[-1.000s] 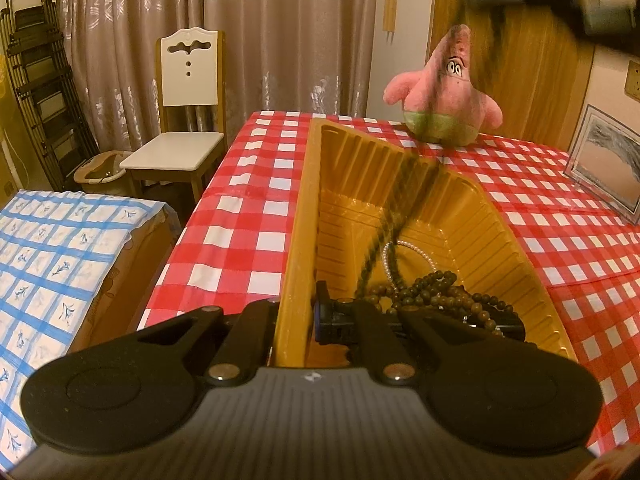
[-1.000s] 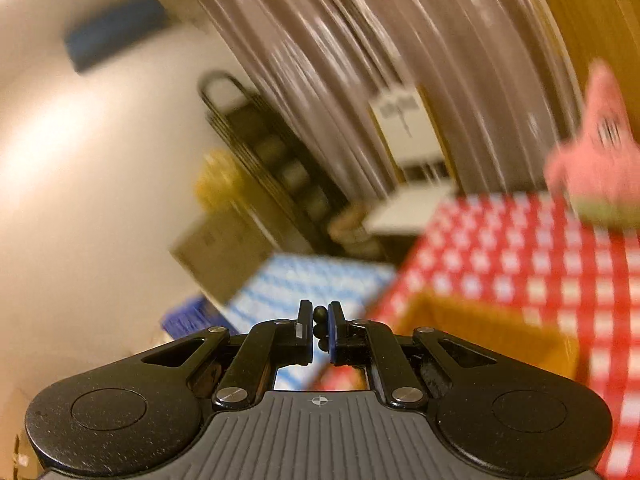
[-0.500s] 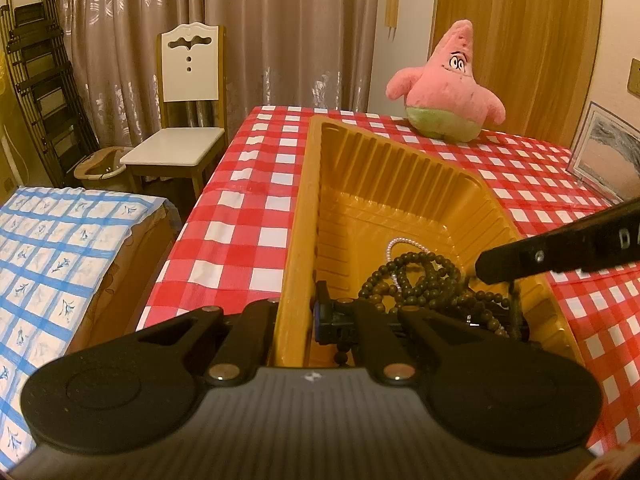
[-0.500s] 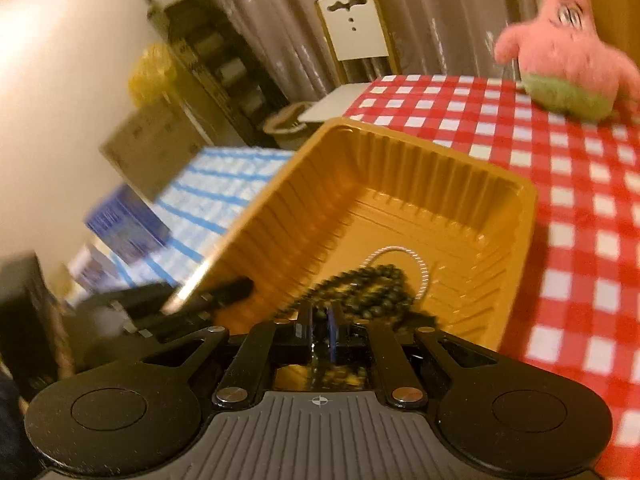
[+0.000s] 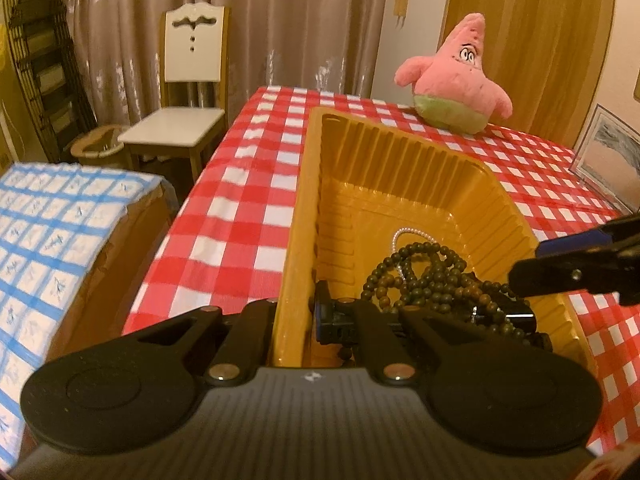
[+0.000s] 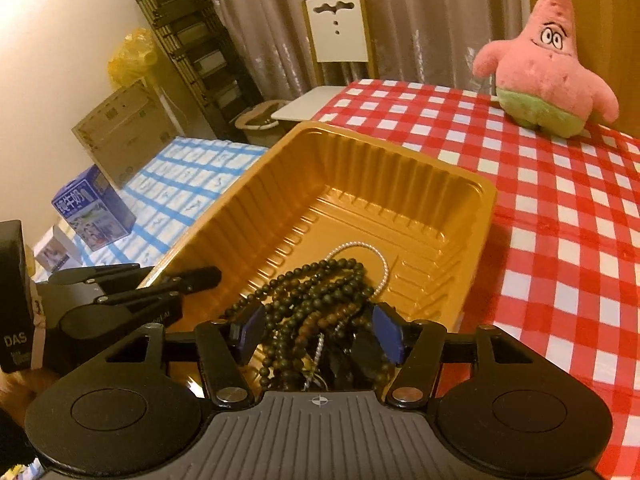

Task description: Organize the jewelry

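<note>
Jewelry lies heaped at the near end of the gold plastic tray (image 6: 404, 184): a tangle of dark wooden bead strands (image 6: 320, 292) with a thin white pearl strand (image 6: 374, 258) looping out of its far side onto the ribbed tray floor. The far part of the tray floor is bare. The tray sits on the bench (image 6: 560, 216) under a red-and-white checked cloth, close to the bench's left edge, its long side running along that edge.

My left fingers (image 5: 296, 320) are pressed together on the tray's near left wall, one outside the rim and one inside, next to the beads. My right fingers (image 6: 320, 334) are spreading apart at this moment, blue pads facing each other with the bead pile between them. The pads stand clear on either side of the strands, so nothing is gripped. In the left wrist view my right fingers reach in over the tray's right rim above the beads.

A pink starfish plush (image 6: 548, 68) stands near the far edge of the bench, well apart from the tray. A white chair (image 5: 188, 92) stands beyond the bench's far left corner.
</note>
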`<move>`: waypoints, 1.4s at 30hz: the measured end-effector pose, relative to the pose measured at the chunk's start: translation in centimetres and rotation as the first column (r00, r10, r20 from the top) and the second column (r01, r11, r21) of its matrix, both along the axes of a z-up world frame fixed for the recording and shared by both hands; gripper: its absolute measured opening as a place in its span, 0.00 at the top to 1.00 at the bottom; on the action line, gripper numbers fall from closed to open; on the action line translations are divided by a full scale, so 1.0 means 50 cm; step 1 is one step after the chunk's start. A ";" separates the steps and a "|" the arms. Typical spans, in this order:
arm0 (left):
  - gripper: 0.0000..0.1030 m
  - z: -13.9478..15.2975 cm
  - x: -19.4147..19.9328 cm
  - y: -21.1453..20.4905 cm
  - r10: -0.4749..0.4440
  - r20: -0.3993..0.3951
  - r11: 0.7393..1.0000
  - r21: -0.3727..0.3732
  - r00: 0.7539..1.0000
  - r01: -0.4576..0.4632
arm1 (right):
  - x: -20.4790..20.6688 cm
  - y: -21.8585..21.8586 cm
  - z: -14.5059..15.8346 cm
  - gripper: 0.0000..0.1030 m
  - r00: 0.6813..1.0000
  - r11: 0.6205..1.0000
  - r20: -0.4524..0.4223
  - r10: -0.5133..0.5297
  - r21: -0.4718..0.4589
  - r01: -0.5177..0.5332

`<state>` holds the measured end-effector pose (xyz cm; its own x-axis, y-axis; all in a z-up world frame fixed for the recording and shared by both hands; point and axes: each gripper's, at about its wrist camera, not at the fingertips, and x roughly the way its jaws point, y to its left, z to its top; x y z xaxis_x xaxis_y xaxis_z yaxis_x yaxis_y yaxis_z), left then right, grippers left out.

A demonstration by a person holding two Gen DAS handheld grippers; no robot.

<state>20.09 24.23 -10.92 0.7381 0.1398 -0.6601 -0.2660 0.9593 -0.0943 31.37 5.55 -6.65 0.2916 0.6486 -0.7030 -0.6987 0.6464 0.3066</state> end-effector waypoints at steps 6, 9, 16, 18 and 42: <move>0.89 -0.022 -0.009 0.028 0.008 -0.038 0.995 -0.099 0.999 -0.011 | -0.014 -0.003 -0.001 0.36 0.999 0.999 0.013 -0.030 -0.010 0.031; 0.72 -0.023 -0.017 0.029 -0.011 -0.041 0.993 -0.118 0.999 0.007 | -0.021 -0.010 0.003 0.33 0.998 0.998 0.024 -0.058 -0.003 0.058; 0.54 -0.017 -0.032 0.023 -0.086 -0.082 0.983 -0.172 0.993 0.071 | -0.054 -0.044 0.016 0.31 0.988 0.988 0.034 -0.152 0.014 0.151; 0.41 -0.016 -0.037 0.030 -0.081 -0.094 0.980 -0.189 0.992 0.062 | -0.067 -0.057 0.015 0.31 0.982 0.983 0.035 -0.183 0.008 0.183; 0.31 0.150 -0.281 -0.233 -0.065 -0.112 0.995 0.072 0.992 0.074 | -0.295 -0.294 0.055 0.31 0.942 0.943 -0.046 -0.332 -0.032 0.331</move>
